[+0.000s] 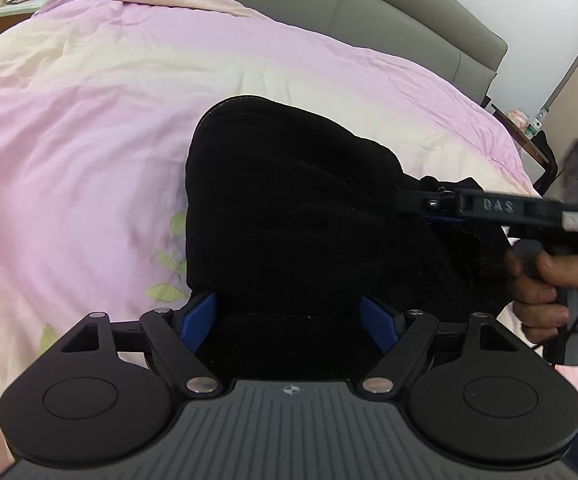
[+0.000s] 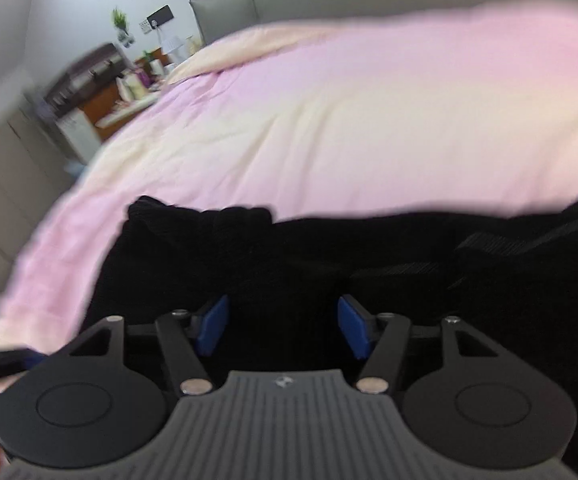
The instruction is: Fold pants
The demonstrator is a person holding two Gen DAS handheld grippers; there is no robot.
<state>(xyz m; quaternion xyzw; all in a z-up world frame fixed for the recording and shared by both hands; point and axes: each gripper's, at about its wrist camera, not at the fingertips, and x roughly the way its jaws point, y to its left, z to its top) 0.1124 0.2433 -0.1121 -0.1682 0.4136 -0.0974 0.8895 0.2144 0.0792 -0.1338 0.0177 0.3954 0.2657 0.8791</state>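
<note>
Left gripper [image 1: 287, 320]: jaws spread wide, the blue pads [image 1: 199, 322] well apart and angled outward, pointing forward and downward. Right gripper [image 2: 283, 330]: jaws partly parted, its blue pads [image 2: 213, 330] nearer together; the blurred view does not show clearly whether they press on anything. In the left wrist view the right gripper enters side-on from the right, its fingers lying level, carried by the person's hand [image 1: 549, 292] wrapped around the handle.

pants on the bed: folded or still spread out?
Folded, at least partly: the black pants lie as a compact bunched block on the pink duvet, no legs laid out. How neatly, cannot tell.
</note>
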